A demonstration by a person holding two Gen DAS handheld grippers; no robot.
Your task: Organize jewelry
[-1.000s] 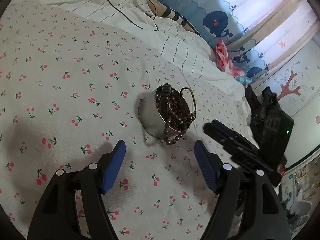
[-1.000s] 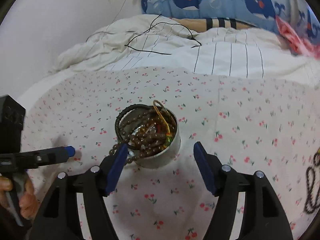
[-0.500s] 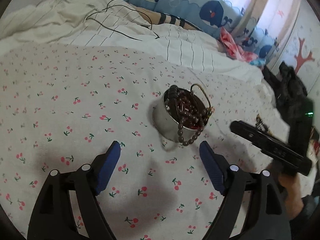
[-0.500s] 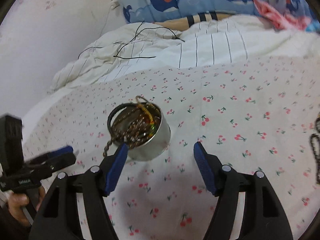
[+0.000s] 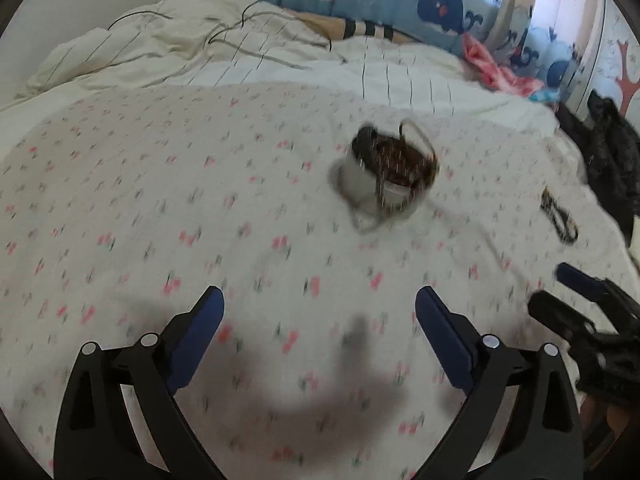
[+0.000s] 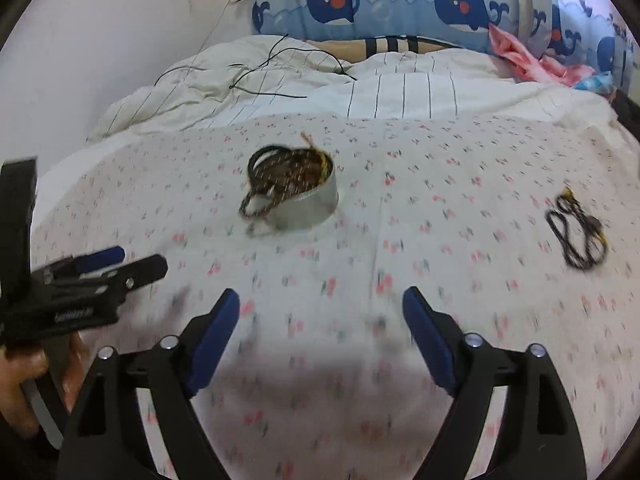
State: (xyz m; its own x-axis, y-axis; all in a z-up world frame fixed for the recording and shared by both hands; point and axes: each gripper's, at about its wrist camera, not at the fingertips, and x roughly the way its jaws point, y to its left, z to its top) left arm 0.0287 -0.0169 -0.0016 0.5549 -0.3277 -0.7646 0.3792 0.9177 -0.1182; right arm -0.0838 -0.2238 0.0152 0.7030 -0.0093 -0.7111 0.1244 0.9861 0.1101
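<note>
A round metal tin stands on the cherry-print bed sheet, filled with bead bracelets and cords, one bead string hanging over its near rim. It also shows blurred in the left wrist view. A dark beaded necklace lies loose on the sheet to the right, also in the left wrist view. My left gripper is open and empty, well short of the tin. My right gripper is open and empty, also short of it.
A striped white duvet with a thin black cable is bunched behind the sheet. Whale-print pillows line the headboard. Pink cloth and black clothing lie at the right edge.
Both grippers have pulled back from the tin, which now looks smaller and farther. The loose necklace on the right has come into fuller view. Both stay open.
</note>
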